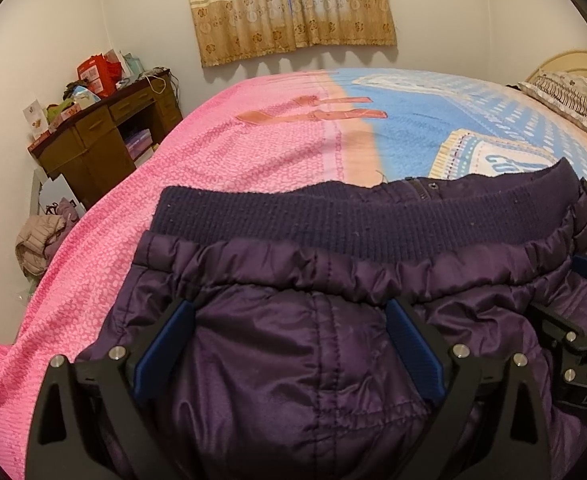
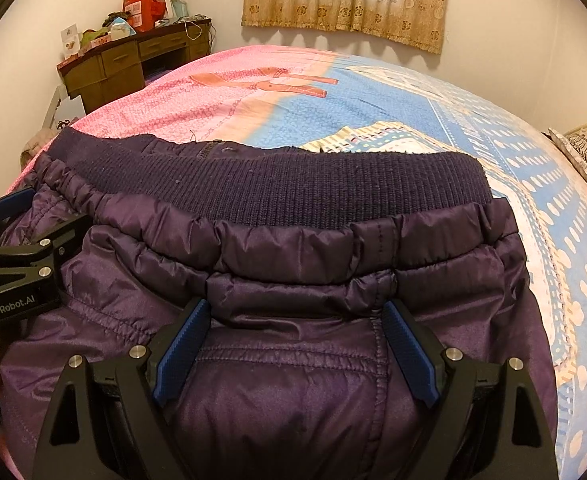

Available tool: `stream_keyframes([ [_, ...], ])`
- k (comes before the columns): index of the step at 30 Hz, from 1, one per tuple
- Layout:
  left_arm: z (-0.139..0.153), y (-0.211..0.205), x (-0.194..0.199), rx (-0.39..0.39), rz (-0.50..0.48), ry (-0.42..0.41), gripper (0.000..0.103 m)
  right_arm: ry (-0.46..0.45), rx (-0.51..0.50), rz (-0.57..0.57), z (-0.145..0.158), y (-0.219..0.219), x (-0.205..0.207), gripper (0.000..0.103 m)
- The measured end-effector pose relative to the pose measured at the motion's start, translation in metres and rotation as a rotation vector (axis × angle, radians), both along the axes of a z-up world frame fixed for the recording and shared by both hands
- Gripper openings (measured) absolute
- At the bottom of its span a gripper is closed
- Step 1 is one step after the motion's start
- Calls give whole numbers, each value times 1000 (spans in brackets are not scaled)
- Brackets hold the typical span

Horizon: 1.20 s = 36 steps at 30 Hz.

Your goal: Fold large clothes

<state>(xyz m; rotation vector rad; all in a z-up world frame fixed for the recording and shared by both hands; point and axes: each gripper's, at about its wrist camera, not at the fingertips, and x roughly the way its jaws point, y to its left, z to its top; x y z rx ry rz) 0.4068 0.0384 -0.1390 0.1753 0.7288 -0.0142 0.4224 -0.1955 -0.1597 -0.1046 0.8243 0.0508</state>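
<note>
A dark purple padded jacket (image 1: 293, 344) lies on the bed, its knit ribbed hem (image 1: 333, 216) facing away from me; it also shows in the right wrist view (image 2: 293, 272). My left gripper (image 1: 289, 316) is open, its blue-padded fingers spread over the left part of the jacket, resting on the fabric. My right gripper (image 2: 295, 316) is open the same way over the right part. Each gripper shows at the edge of the other's view, the right one (image 1: 581, 320) and the left one (image 2: 21, 248). Nothing is pinched between either pair of fingers.
The bed has a pink and blue bedspread (image 1: 229, 152). A brown desk (image 1: 101, 136) with clutter stands by the far left wall, clothes (image 1: 41, 240) lie on the floor below it. A pillow (image 1: 565, 96) lies at the right. Curtains (image 1: 289, 4) hang behind.
</note>
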Motion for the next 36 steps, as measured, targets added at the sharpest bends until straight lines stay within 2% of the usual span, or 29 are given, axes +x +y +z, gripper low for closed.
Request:
stream_keyframes([
  [4,0,-3,-1,22,7,-5,101,0,-8,-4,0,0,0,88],
  [6,5,-1,-1,14,-4,22,99,3,-18,-5,1,1,0,88],
  [7,12,4,-5,-12,-7,39,92,5,-25,-2,1,2,0,88],
  [9,27,12,-23,-43,-28,27,85,8,-28,0,3,2,-1,89],
  [11,45,28,-51,-77,-56,-12,89,-1,-24,-3,4,1,-4,89],
  [12,52,40,-65,-85,-49,-27,100,-9,-29,-6,5,3,-5,89],
  [13,58,56,-80,-97,-34,-43,103,-19,-37,-9,6,3,-8,89],
  [15,61,87,-100,-136,-13,-49,103,-24,-44,-16,10,3,-12,89],
  [18,53,134,-121,-204,58,-13,103,-12,-44,-59,26,3,-29,90],
  [22,28,176,-133,-362,101,34,103,-87,21,-1,52,14,-74,90],
  [24,15,181,-132,-425,108,52,103,-117,31,32,59,22,-96,90],
  [28,-6,179,-118,-658,55,90,103,-138,59,51,59,27,-113,91],
  [33,-28,168,-92,-723,45,143,103,-124,79,44,41,27,-105,91],
  [35,-37,168,-84,-781,31,168,103,-116,102,39,32,25,-102,92],
  [36,-38,169,-82,-806,20,150,103,-130,102,37,29,25,-102,94],
])
